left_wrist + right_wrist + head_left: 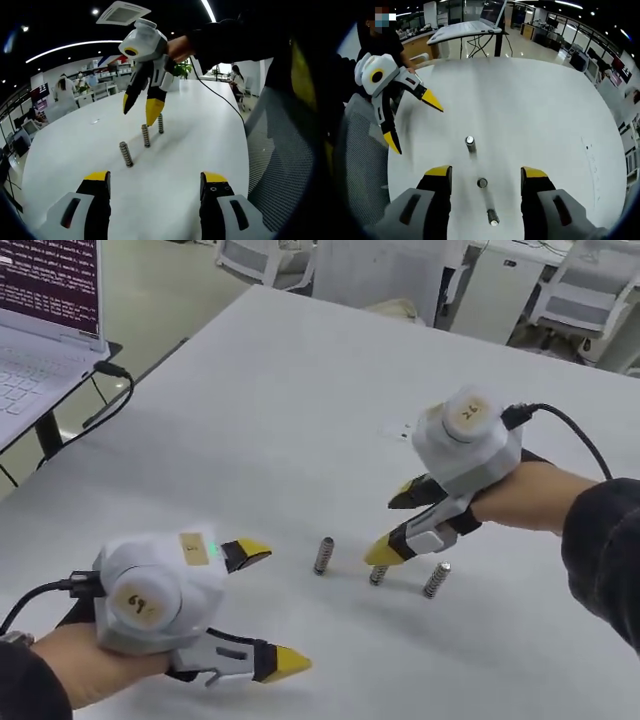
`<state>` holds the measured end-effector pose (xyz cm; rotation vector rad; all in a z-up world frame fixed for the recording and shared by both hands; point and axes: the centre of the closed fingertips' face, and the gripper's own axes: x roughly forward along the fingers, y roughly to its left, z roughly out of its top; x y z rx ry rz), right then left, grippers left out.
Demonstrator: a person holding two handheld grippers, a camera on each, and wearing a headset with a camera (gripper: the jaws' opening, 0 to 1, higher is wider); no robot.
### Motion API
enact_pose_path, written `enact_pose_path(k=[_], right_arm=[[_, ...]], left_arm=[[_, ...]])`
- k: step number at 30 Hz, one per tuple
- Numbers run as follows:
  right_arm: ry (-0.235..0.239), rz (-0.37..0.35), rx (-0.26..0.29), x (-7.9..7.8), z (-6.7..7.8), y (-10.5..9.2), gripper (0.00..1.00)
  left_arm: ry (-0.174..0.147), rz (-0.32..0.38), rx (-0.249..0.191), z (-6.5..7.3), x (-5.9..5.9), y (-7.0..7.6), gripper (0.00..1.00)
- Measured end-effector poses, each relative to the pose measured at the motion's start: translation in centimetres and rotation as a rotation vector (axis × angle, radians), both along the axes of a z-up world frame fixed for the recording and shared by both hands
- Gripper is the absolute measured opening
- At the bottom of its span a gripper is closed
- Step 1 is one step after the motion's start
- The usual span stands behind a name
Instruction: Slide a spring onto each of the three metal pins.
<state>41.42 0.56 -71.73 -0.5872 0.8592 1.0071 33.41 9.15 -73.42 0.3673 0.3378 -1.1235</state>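
Standing upright in a short row on the white bench (300, 400), three springs point their long axes straight up: the first spring (323, 555) on the side of the left tongs, the middle spring (378, 575), and the third spring (436, 580) at the other end of the row. Each is a slim grey metal coil, tightly ribbed, with even turns from base to top. From above, in the right gripper view, each ends in a small round face. They stand apart from one another. The right tongs (390, 530) hang over them with jaws apart, holding nothing, one yellow tip just beside the middle spring. The left tongs (275, 605) sit low near the first spring, jaws wide apart. The bench top is smooth and matt. A laptop (45, 310) stands open beside the bench's edge.
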Motion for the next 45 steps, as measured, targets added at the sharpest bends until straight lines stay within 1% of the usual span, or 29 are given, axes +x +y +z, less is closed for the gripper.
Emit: enact_pose_path(k=[2,4,8,11,15,18,20,23,28,31,32,34,35,38,44,45], right_arm=[[-0.01,-0.011,0.008,-0.1,0.2,-0.4,0.56],[-0.024,-0.03,0.031,0.0,0.5,-0.8,0.58],[-0.053,-0.071,0.07,-0.1,1.2,-1.5,0.66],[-0.077,-0.093,0.095,-0.4,1.8,-2.0,0.69],[-0.103,-0.119,0.118,-0.8,2.2,-2.7,0.74],[-0.135,-0.139,0.144,-0.9,2.8,-3.1,0.79],[-0.165,-0.15,0.163,-1.0,3.2,-3.4,0.82],[-0.187,-0.168,0.188,-1.5,3.8,-3.8,0.86],[-0.215,-0.188,0.209,-2.5,4.2,-4.8,0.9],[-0.227,-0.205,0.222,-3.4,4.3,-5.5,0.92],[-0.231,-0.214,0.23,-3.9,4.3,-5.7,0.93],[-0.231,-0.223,0.238,-4.2,4.3,-6.3,0.93],[-0.239,-0.229,0.245,-4.7,4.3,-6.5,0.93],[-0.249,-0.268,0.281,-5.6,4.0,-7.2,0.94],[-0.247,-0.316,0.321,-7.7,3.0,-7.8,0.94],[-0.254,-0.323,0.331,-8.2,2.9,-7.9,0.94]], left_arm=[[0.002,-0.001,0.002,0.1,0.0,-0.1,0.69],[0.002,-0.001,0.003,0.2,0.0,-0.1,0.69],[0.001,-0.004,0.007,0.4,-0.1,-0.3,0.7],[0.0,-0.007,0.011,0.6,-0.2,-0.4,0.7],[-0.001,-0.009,0.014,0.7,-0.3,-0.5,0.7],[-0.002,-0.009,0.011,1.0,-0.3,-0.6,0.7],[-0.003,-0.009,0.011,1.1,-0.3,-0.7,0.7],[-0.004,-0.007,0.007,1.3,-0.4,-0.8,0.7],[-0.004,-0.005,-0.001,1.7,-0.5,-1.0,0.71],[-0.002,-0.002,-0.011,1.9,-0.6,-1.1,0.71],[-0.003,-0.003,-0.01,2.0,-0.7,-1.2,0.71],[-0.002,-0.005,-0.009,2.0,-0.8,-1.2,0.71],[-0.004,-0.007,-0.008,2.0,-0.9,-1.3,0.71],[-0.002,-0.003,-0.012,2.2,-1.0,-1.2,0.72],[0.005,0.002,-0.022,2.4,-1.4,-1.1,0.72],[0.006,0.003,-0.025,2.4,-1.5,-1.1,0.72]])
